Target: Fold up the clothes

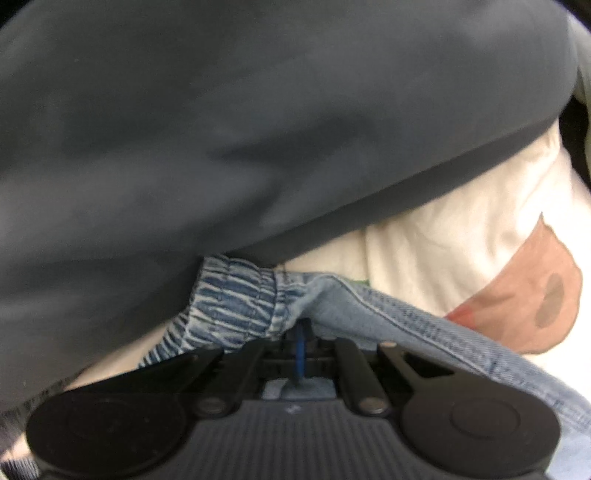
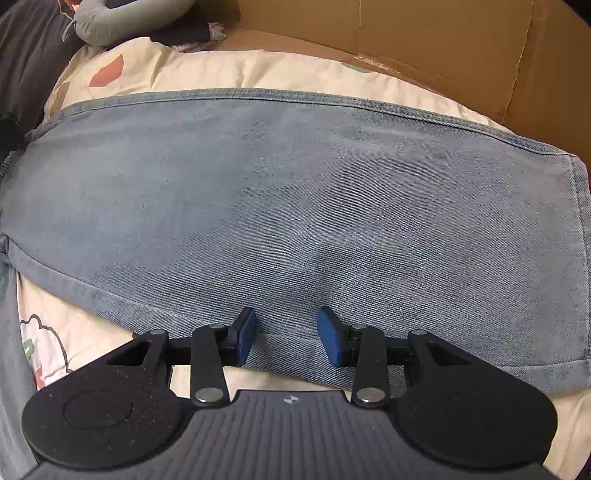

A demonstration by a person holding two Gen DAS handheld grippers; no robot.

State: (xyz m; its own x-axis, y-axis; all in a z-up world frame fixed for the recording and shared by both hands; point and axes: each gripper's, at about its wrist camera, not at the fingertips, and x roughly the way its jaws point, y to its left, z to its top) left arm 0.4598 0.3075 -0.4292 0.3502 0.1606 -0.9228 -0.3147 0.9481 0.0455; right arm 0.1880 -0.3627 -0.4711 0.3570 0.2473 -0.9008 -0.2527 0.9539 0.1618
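Observation:
Light blue jeans [image 2: 295, 206] lie flat across a cream printed bedsheet [image 2: 155, 62]. My right gripper [image 2: 288, 334] hovers at their near edge, open, with its blue pads [image 2: 245, 336] spread apart just over the denim and nothing pinched between them. In the left wrist view my left gripper [image 1: 301, 343] is shut, its blue pads pressed together on the jeans [image 1: 369, 306] beside the gathered elastic waistband [image 1: 232, 306]. The denim drapes over the fingertips and hides them. A large dark grey garment [image 1: 221, 129], blurred, fills most of that view behind the waistband.
A brown cardboard box [image 2: 443, 48] stands along the far side of the bed. A grey padded thing [image 2: 110, 22] and dark fabric [image 2: 26, 62] lie at the far left. The cream bedsheet [image 1: 461, 229] shows a pink printed shape [image 1: 517, 291].

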